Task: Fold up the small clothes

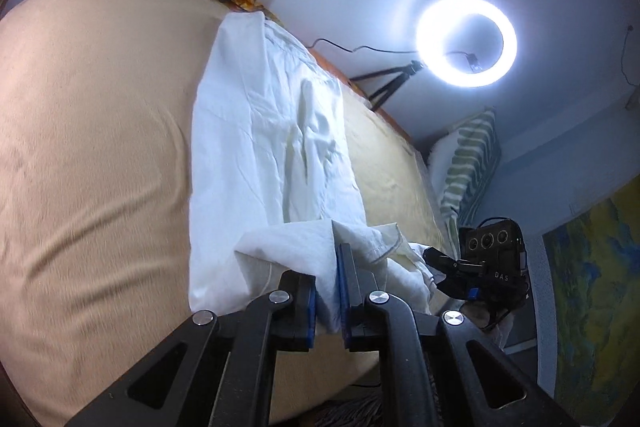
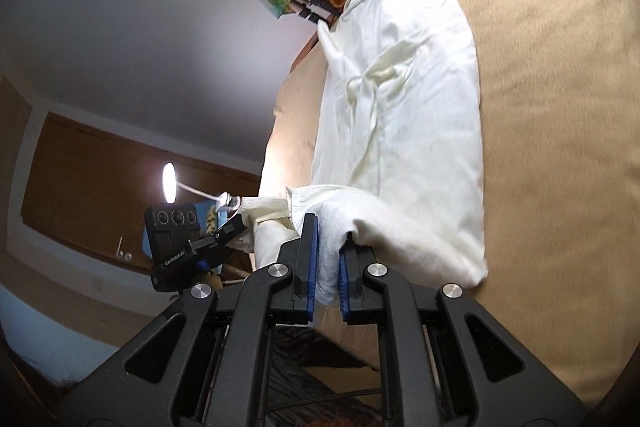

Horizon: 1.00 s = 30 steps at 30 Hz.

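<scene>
A lit ring light (image 1: 466, 42) on a tripod is seen past the far edge of the tan blanket (image 1: 92, 155), with a striped pillow (image 1: 468, 167) beside it. The white garment (image 1: 272, 131) is laid lengthwise across the blanket, its near end lifted off it. That end is pinched by both grippers: the left gripper (image 1: 327, 291) is clamped narrow on one corner, the right gripper (image 2: 325, 267) on the other corner. Both are angled downward, side by side, each caught in the other's view.
</scene>
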Motion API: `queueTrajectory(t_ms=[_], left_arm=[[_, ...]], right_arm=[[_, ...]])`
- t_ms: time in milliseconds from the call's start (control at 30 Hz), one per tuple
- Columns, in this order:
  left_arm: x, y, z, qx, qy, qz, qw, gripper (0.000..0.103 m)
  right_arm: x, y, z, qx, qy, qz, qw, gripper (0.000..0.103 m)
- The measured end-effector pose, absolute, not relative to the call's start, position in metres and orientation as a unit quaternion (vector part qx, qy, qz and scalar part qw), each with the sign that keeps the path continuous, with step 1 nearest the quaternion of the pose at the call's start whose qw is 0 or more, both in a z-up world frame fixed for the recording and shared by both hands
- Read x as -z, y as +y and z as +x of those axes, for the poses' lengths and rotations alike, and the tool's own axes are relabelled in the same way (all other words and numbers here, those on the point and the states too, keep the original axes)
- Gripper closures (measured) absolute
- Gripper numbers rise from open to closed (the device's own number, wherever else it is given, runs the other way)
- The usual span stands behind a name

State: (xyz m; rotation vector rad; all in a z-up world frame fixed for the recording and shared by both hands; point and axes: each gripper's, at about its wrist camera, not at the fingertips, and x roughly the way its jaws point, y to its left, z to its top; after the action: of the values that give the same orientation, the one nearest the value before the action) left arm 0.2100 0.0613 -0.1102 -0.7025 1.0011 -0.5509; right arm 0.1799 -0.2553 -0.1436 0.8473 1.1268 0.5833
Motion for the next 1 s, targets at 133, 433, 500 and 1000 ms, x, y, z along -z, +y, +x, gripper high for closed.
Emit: queueTrajectory(t_ms=[133, 433, 500, 1000], left_arm=[[0.119, 0.057, 0.236, 0.243, 0.472, -0.316, 0.787, 0.097], [0.144, 0.056, 0.269, 0.22, 0.477, -0.312, 0.792, 0.094], [0.145, 0.058, 0.27, 0.215, 0.473, -0.311, 0.796, 0.078], [0.159, 0.077, 0.259, 0.181, 0.471, -0.275, 0.819, 0.054]], right_arm=[[0.155, -0.26, 0.206, -0.25, 0.511, 0.401, 0.718, 0.093], [0.179, -0.261, 0.239, -0.227, 0.528, 0.404, 0.712, 0.087], [0.178, -0.263, 0.244, -0.228, 0.525, 0.409, 0.711, 0.063], [0.154, -0.259, 0.234, -0.19, 0.528, 0.236, 0.794, 0.055]])
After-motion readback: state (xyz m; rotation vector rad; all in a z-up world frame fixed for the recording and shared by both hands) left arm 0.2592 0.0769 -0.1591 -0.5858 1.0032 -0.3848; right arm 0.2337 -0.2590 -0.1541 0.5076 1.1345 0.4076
